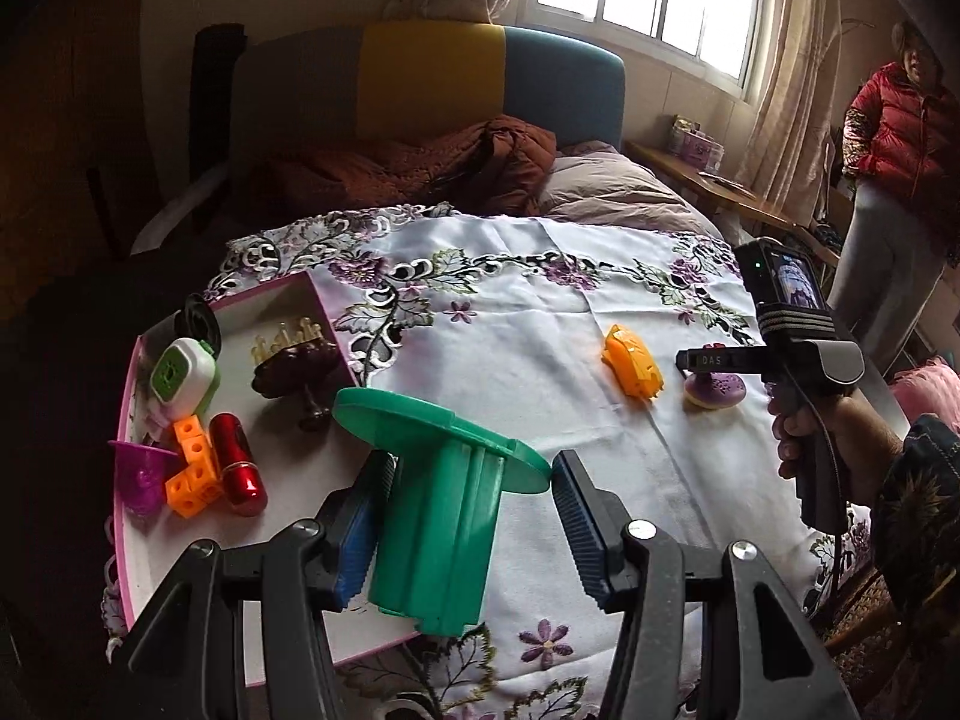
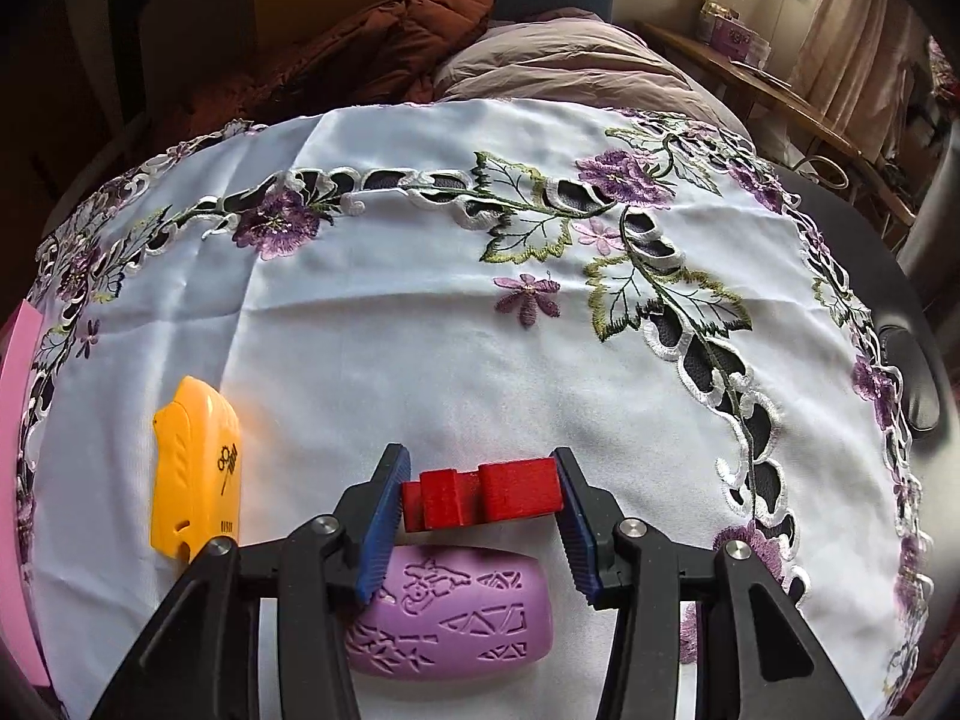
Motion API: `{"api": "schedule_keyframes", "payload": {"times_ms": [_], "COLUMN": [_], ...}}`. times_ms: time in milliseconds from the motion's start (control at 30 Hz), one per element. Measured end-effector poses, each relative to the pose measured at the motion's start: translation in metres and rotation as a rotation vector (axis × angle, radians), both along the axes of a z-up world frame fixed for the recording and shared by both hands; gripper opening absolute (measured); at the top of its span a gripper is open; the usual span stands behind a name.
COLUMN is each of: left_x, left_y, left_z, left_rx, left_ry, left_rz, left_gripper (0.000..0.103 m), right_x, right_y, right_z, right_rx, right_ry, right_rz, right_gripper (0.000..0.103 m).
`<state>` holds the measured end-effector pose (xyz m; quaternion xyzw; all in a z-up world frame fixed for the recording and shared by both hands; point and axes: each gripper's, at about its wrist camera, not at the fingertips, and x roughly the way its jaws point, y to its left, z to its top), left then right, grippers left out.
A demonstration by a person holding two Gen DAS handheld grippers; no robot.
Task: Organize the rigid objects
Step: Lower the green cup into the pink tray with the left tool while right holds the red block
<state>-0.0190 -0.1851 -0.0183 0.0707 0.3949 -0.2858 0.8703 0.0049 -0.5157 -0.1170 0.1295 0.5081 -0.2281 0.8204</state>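
Observation:
My left gripper (image 1: 471,462) is shut on a green plastic spool (image 1: 438,516) with a wide flange, held tilted over the near corner of a white tray with a pink rim (image 1: 129,396). The left pad lies against the barrel and the right fingertip meets the flange rim. My right gripper (image 2: 480,462) is shut on a red stepped block (image 2: 492,498), just above a purple patterned oval piece (image 2: 456,618) on the cloth. A yellow plastic piece (image 2: 195,468) lies to its left. The left wrist view shows the right gripper (image 1: 690,360) over the purple piece (image 1: 714,390), near the yellow piece (image 1: 633,369).
The tray holds a green-and-white box (image 1: 183,375), a dark brown piece (image 1: 294,366), orange cubes (image 1: 192,468), a red capsule (image 1: 237,462) and a purple cup (image 1: 141,474). A flowered white cloth (image 1: 510,312) covers the table. A person in a red jacket (image 1: 894,138) stands at the right.

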Motion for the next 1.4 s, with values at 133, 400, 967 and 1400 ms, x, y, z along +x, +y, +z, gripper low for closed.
{"api": "schedule_keyframes", "payload": {"times_ms": [133,400,967,1400], "left_x": [0.006,0.02,0.034,0.049], "left_y": [0.019,0.059,0.117,0.156], "left_z": [-0.002,-0.013,-0.034,-0.055], "left_rx": [0.006,0.017,0.023,-0.054], "left_ry": [0.007,0.037,0.102,0.221], "left_rz": [0.048,0.155,0.285,0.34], "left_gripper": [0.055,0.055,0.055,0.055], "right_x": [0.0,0.0,-0.001,0.0], "right_y": [0.001,0.004,0.008,0.009], "right_z": [0.0,0.001,0.001,0.0], "right_rx": [-0.011,-0.032,-0.056,-0.061], "right_ry": [0.002,0.006,0.015,0.02], "right_rz": [0.005,0.018,0.035,0.041], "right_gripper": [0.048,0.048,0.048,0.047]}}
